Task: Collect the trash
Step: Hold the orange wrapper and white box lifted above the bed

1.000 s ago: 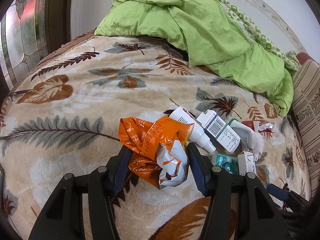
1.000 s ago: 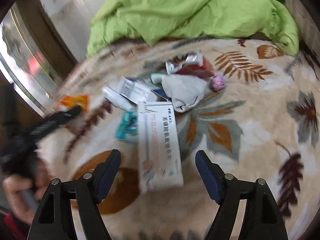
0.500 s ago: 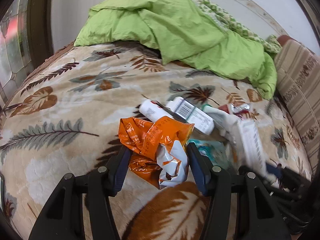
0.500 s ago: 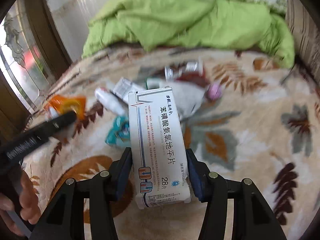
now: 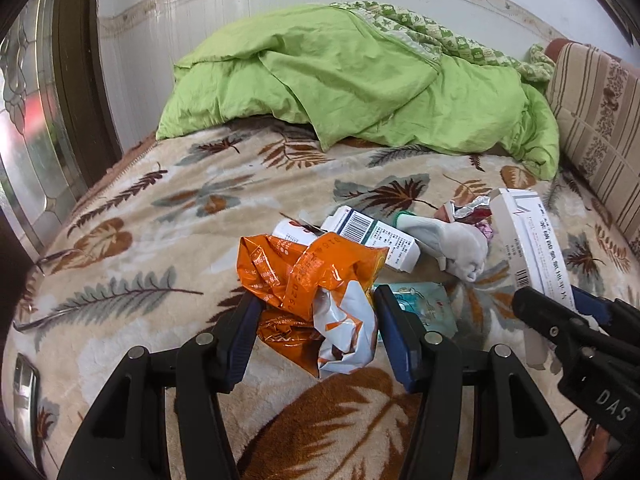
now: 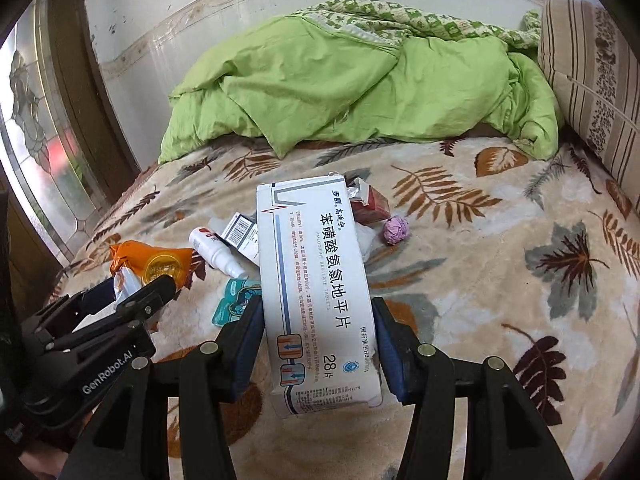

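My left gripper [image 5: 314, 320] is shut on a crumpled orange wrapper [image 5: 308, 280] and holds it above the bed. My right gripper [image 6: 318, 320] is shut on a white medicine box [image 6: 316, 280] with blue lettering, also lifted; the box shows at the right of the left wrist view [image 5: 532, 248]. On the leaf-patterned blanket [image 6: 500, 264] lie a barcoded white carton [image 5: 376, 240], a white bottle [image 6: 218, 254], a teal packet [image 5: 424, 308], a white sock [image 5: 456, 248], a foil and red wrapper [image 6: 368, 200] and a pink crumpled ball [image 6: 396, 230].
A green duvet [image 5: 360, 84] is heaped at the head of the bed. A striped cushion [image 5: 600, 120] stands at the right. A glass door with a dark frame [image 5: 48, 100] runs along the left. The left gripper shows at the lower left of the right wrist view [image 6: 132, 300].
My right gripper closed on the white medicine box and lifted it off the blanket. My left gripper, still holding the orange wrapper, rose and pulled back from the pile.
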`<move>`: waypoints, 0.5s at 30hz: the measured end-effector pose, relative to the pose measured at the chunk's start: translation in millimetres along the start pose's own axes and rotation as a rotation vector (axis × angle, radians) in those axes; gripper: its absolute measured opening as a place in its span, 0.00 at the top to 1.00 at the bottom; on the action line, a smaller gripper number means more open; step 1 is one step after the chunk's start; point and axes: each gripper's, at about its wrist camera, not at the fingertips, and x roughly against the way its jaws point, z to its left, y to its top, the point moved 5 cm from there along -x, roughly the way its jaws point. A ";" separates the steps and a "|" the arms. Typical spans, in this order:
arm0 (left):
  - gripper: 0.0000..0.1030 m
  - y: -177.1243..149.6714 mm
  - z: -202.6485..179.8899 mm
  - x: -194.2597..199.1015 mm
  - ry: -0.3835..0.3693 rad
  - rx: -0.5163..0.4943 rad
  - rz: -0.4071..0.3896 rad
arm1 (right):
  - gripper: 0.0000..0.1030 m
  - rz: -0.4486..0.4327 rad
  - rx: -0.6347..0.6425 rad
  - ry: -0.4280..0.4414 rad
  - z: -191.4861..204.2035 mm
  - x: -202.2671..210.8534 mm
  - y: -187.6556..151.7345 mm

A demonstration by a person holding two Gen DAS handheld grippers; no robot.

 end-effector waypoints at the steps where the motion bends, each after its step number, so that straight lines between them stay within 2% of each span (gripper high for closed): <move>1: 0.46 -0.1 -0.1 -0.2 0.002 0.000 0.000 | 0.45 -0.001 -0.007 0.002 -1.1 0.5 0.0; 15: 0.46 0.0 -0.1 0.1 0.012 -0.007 0.000 | 0.45 0.002 -0.017 0.004 0.2 0.5 -1.2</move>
